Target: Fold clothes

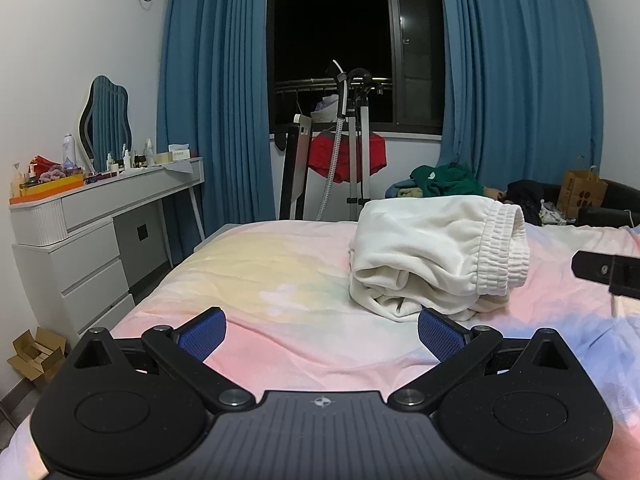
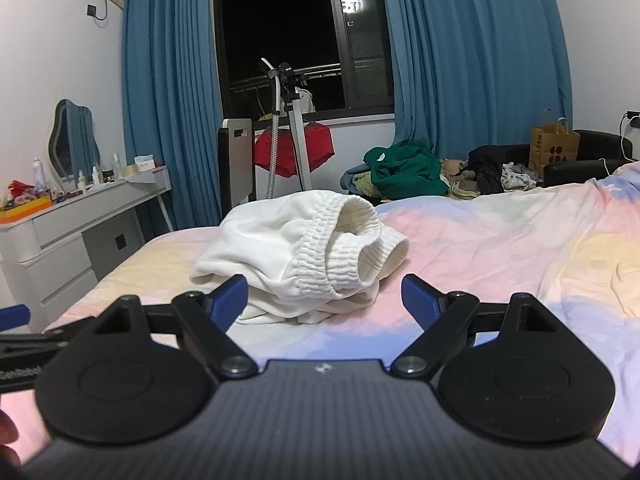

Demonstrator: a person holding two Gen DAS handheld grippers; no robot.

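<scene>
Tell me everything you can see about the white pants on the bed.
The white pants look like soft, thick fleece, cream-white, folded into a bulky bundle. A ribbed elastic waistband runs across the top, and two ribbed openings gape toward the right. Loose layers bunch underneath at the near edge. The bundle rests on the pastel bedsheet, toward the far side of the bed. Nothing grips it: both hand-held grippers sit open, short of it.

Both wrist views low over the bed (image 1: 280, 272), facing the window (image 1: 332, 40), sharing the white garment (image 2: 304, 256)
</scene>
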